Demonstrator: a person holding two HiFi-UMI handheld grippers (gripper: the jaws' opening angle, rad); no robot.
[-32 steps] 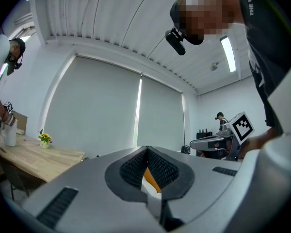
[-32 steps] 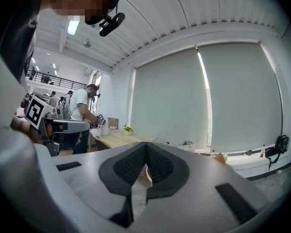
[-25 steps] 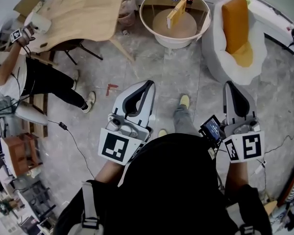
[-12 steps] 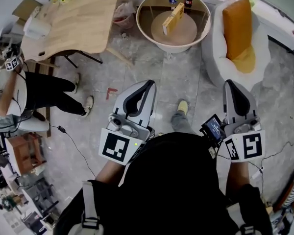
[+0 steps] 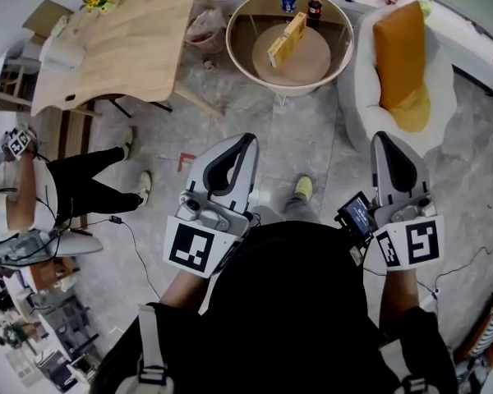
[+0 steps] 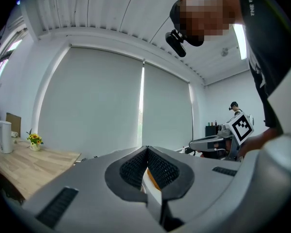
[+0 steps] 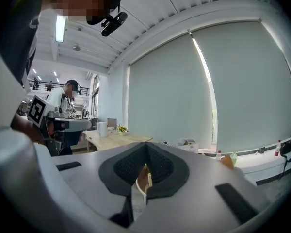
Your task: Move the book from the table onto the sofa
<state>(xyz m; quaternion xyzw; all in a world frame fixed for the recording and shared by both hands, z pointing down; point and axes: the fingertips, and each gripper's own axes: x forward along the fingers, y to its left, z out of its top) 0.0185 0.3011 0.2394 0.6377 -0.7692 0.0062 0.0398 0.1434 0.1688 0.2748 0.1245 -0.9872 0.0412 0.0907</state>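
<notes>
The round white table (image 5: 312,66) has drawn nearer. The yellow book (image 5: 286,39) rests untouched on its tabletop, and the left gripper (image 5: 246,140) and right gripper (image 5: 384,140) have their fingers clenched, empty.

We note the right gripper (image 7: 146,154), jaws together, nothing between them. Wooden table (image 7: 117,139) at ten o'clock, a person (image 7: 63,98) at nine, blinds (image 7: 184,91) at twelve.

The book (image 5: 286,39), slim and yellow-tan, stands on its long edge, running diagonally across the inner disc of the round white desk (image 5: 289,89). The white sofa (image 5: 363,97), with 1 orange cushion (image 5: 401,52), sits just right of the desk.
</notes>
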